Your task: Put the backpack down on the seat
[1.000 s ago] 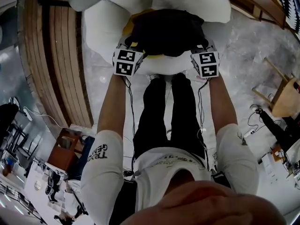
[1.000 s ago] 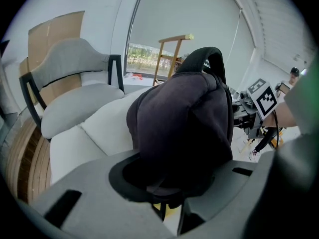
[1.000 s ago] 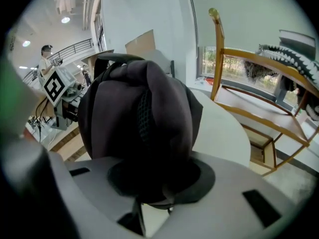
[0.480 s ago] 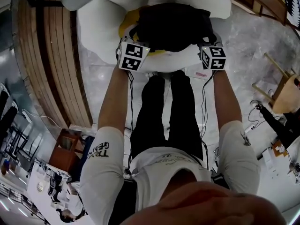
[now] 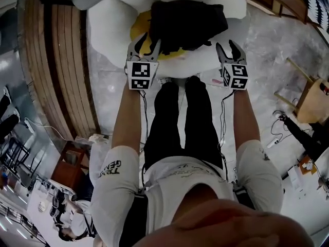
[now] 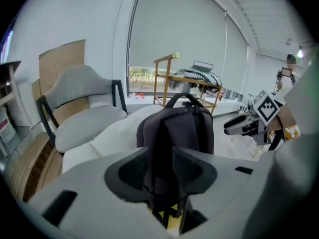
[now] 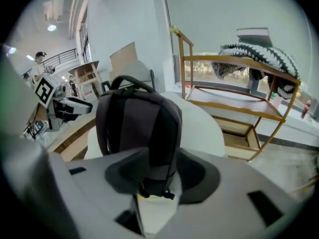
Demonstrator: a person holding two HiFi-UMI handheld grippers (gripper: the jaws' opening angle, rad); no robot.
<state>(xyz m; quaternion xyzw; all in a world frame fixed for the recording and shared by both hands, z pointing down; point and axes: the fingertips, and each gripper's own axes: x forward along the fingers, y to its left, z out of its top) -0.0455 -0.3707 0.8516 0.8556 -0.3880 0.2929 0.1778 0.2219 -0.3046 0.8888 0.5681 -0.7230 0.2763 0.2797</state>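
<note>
One white seat fills the upper centre of the head view. One black backpack stands upright on it, above one yellow patch, possibly a cushion. Two grippers sit at the backpack's lower corners, the left gripper and the right gripper. Both have their jaws spread and opening, pressing on nothing.

Both arms reach straight forward toward the upper frame. The left gripper and the right gripper are opening, their fingers gripping nothing.
</note>
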